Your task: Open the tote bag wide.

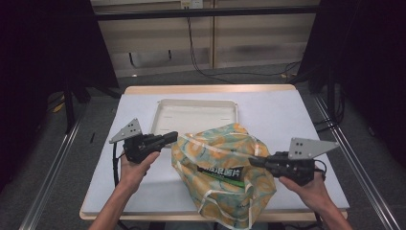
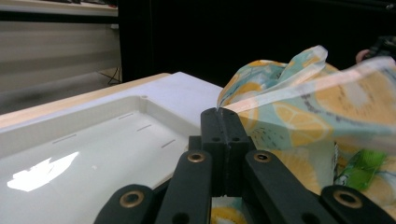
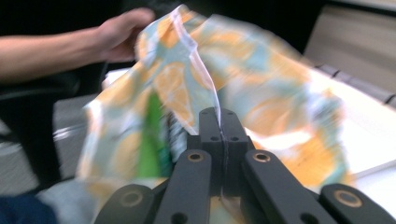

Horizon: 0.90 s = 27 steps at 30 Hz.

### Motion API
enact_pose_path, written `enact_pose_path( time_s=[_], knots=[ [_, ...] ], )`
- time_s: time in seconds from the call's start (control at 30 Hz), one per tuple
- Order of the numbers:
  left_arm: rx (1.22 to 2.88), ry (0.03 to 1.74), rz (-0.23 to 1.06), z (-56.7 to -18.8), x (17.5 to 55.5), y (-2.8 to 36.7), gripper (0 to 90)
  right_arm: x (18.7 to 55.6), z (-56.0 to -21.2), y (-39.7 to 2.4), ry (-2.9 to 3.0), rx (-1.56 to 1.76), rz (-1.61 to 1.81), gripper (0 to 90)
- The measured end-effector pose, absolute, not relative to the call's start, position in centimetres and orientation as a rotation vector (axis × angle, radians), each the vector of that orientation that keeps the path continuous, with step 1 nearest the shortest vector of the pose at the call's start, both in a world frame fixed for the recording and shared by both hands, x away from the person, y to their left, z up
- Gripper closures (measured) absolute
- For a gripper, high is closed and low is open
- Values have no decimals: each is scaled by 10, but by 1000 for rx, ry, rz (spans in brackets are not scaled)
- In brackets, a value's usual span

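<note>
Two hand-held grippers pull at a lemon-print plastic bag (image 1: 225, 167) standing on the near edge of the bench (image 1: 282, 115), just in front of an empty white tray (image 1: 194, 115). The left hand-held gripper (image 1: 173, 137) is clenched on the bag's pale rim at its left side, and its own view shows the film pinched between closed jaws; the right hand-held gripper (image 1: 253, 161) is likewise clamped on a strip of the rim at the opposite side. Inside the bag, a green packet (image 2: 359, 165) shows through the film. The step in hand appears to be spreading the mouth open, and doing it well likely means drawing the two grips apart evenly and level, keeping the film taut but not stretched to tearing, while holding the bag's base on the bench so the contents do not tip toward the near edge.
</note>
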<state>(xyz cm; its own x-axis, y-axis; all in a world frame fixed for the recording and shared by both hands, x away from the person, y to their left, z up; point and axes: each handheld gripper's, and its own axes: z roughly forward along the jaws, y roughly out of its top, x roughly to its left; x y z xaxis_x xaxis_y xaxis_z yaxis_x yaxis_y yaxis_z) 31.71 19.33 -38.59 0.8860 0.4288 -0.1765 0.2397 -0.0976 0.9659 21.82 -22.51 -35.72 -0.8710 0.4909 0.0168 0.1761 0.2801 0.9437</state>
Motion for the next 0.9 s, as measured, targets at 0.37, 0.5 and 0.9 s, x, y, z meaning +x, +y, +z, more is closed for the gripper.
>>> enact_pose_path(
  time_s=[0.37, 0.5, 0.9],
  knots=[
    [1684, 535, 191, -382, 322, 196, 900, 266, -341, -240, 2110, 741, 1605, 900],
    [1727, 552, 195, -393, 324, 194, 900, 290, -352, -243, 2092, 823, 1580, 900],
    [1896, 555, 133, -427, 318, 185, 900, 317, -408, -245, 2175, 967, 1439, 900]
  ],
)
